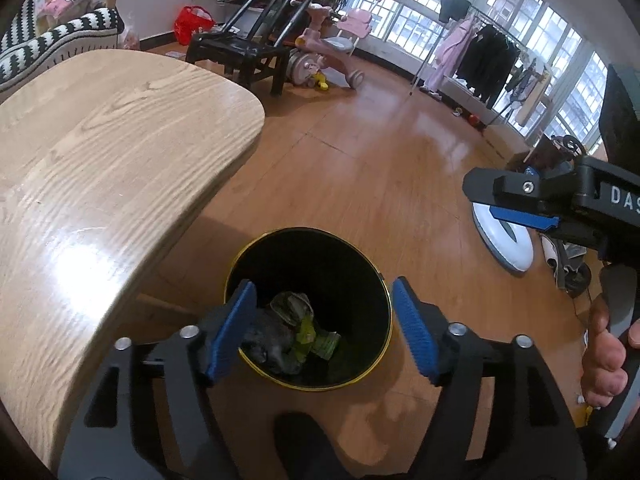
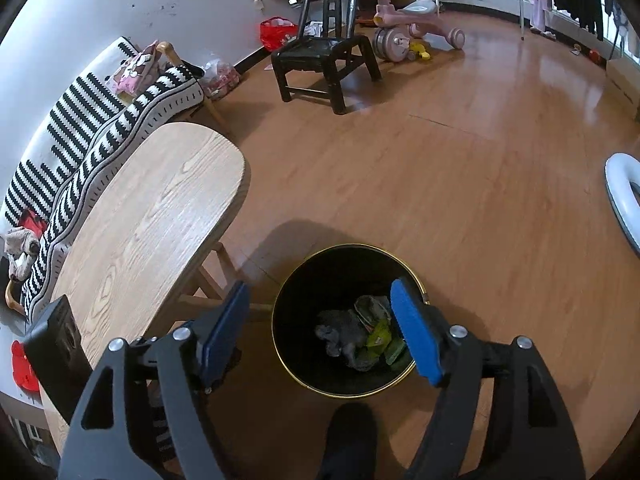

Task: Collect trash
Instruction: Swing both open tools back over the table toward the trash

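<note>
Two hand-held grippers are hovering above the black bin (image 1: 362, 280), and you are keeping both tilted down at its mouth so anything let go falls inside. Your left hand-held gripper (image 1: 324, 330) is standing wide open with nothing between its blue pads; your right hand-held gripper (image 2: 320, 334) is likewise spread and empty. The trash (image 2: 362, 334), grey crumpled wads and green wrappers, is lying at the bin's bottom. That bin is sitting on the floor just beside the table (image 1: 100, 152), within easy reach of both.
</note>
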A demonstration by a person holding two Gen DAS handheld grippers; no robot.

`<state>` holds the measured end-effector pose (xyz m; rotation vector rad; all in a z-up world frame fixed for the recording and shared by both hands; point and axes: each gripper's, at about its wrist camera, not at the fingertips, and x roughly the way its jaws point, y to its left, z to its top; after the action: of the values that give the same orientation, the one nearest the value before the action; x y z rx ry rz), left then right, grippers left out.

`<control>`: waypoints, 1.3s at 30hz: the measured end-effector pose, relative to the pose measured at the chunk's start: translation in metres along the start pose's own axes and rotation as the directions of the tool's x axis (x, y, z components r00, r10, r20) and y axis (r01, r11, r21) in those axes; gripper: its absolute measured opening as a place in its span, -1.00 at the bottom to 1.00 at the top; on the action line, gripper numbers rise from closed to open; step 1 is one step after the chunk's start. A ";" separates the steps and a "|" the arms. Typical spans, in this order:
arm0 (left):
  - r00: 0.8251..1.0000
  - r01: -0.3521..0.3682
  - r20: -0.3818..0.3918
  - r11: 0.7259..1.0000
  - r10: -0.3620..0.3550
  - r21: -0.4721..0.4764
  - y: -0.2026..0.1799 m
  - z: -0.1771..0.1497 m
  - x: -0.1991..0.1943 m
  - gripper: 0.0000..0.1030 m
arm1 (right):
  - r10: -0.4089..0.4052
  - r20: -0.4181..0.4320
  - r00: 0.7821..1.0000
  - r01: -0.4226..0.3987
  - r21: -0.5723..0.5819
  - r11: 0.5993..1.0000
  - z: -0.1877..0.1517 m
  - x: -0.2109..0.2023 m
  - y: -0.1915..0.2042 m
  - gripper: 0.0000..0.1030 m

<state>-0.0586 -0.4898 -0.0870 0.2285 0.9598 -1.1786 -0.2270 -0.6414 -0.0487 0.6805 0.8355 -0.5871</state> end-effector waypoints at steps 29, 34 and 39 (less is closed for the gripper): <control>0.795 -0.484 0.166 0.775 0.584 -0.407 0.247 -0.120 -0.348 0.84 | 0.332 -0.112 0.937 -0.344 -0.470 0.813 -0.073 0.023 0.364 0.77; 0.757 -0.511 0.138 0.710 0.639 -0.485 0.283 -0.156 -0.384 0.84 | 0.361 -0.170 0.917 -0.394 -0.526 0.754 -0.105 0.031 0.425 0.76; 0.735 -0.531 0.109 0.667 0.670 -0.522 0.308 -0.174 -0.400 0.84 | 0.369 -0.221 0.903 -0.427 -0.565 0.706 -0.134 0.042 0.474 0.76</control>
<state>0.0940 0.0139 0.0055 -0.0201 0.7748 -0.3171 0.0652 -0.2457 -0.0033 0.2743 0.8643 0.1269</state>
